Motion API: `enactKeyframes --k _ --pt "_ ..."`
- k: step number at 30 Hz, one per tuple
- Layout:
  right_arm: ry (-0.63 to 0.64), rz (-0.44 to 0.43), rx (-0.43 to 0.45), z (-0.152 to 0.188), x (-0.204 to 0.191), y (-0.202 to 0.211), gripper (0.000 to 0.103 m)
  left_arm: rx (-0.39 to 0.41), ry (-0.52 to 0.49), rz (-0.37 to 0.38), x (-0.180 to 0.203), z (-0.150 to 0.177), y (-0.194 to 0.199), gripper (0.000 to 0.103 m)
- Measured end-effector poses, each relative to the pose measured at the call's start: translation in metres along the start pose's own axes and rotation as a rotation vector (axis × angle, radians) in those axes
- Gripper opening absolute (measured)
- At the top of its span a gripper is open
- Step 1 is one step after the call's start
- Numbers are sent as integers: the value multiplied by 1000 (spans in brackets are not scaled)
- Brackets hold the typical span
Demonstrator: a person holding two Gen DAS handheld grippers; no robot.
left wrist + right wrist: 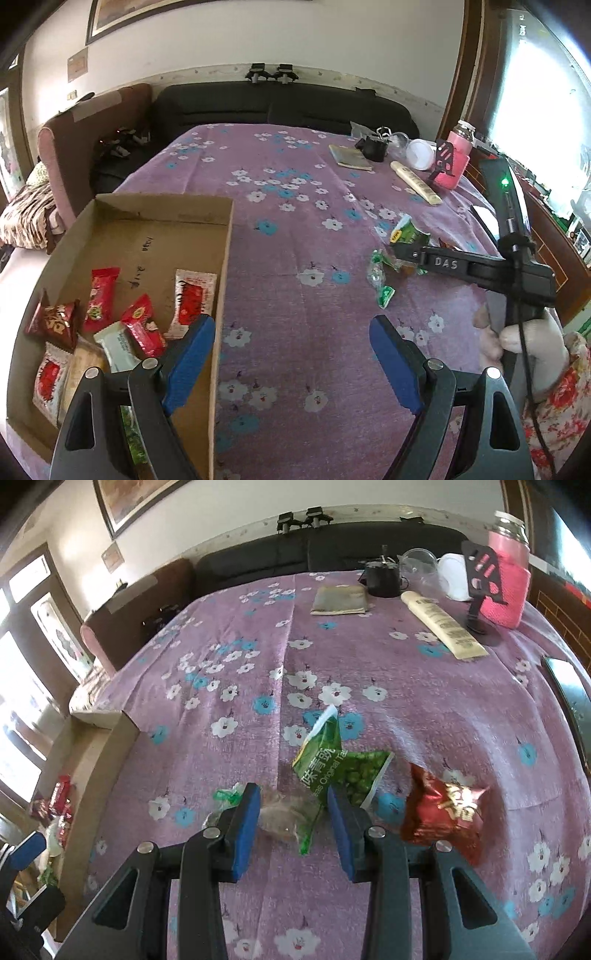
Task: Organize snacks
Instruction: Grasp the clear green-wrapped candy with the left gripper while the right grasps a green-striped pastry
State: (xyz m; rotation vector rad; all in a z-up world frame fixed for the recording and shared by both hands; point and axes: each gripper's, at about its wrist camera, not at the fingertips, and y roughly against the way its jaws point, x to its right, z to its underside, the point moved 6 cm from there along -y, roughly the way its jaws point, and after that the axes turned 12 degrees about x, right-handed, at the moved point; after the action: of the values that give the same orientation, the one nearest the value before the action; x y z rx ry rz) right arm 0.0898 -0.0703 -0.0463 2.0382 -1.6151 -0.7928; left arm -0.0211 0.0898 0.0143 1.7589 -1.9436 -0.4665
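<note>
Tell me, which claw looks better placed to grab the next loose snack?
Probably the right claw: its jaws straddle a clear-wrapped snack on the cloth. The left claw hangs open by the cardboard box.

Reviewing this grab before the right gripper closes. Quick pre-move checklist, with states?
1. Right gripper jaws apart, nothing pinched: ok.
2. Target between the jaws: the clear, green-ended candy wrapper lies in the gap: ok.
3. Neighbours clear: the green pea packet overlaps the right-hand finger, so a double grab is possible: not ok.
4. Red foil packet sits outside the jaws: ok.
5. Cardboard box has free floor at its far end: ok.
6. Left gripper open and empty, over the box's near edge: ok.
7. Fingertip contact with the tablecloth: cannot tell.
</note>
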Motion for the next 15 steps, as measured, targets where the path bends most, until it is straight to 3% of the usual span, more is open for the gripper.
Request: enactKeyframes --k 5,8,15 --pt "39 24 -41 12 -1 -2 33 -16 4 27 6 -3 -6 88" --pt "-25 -22 -38 17 6 2 25 -22 1 43 10 -6 -8 88" --pt "-138 -72 -27 29 31 28 23 -69 -44 98 39 -16 -34 88"
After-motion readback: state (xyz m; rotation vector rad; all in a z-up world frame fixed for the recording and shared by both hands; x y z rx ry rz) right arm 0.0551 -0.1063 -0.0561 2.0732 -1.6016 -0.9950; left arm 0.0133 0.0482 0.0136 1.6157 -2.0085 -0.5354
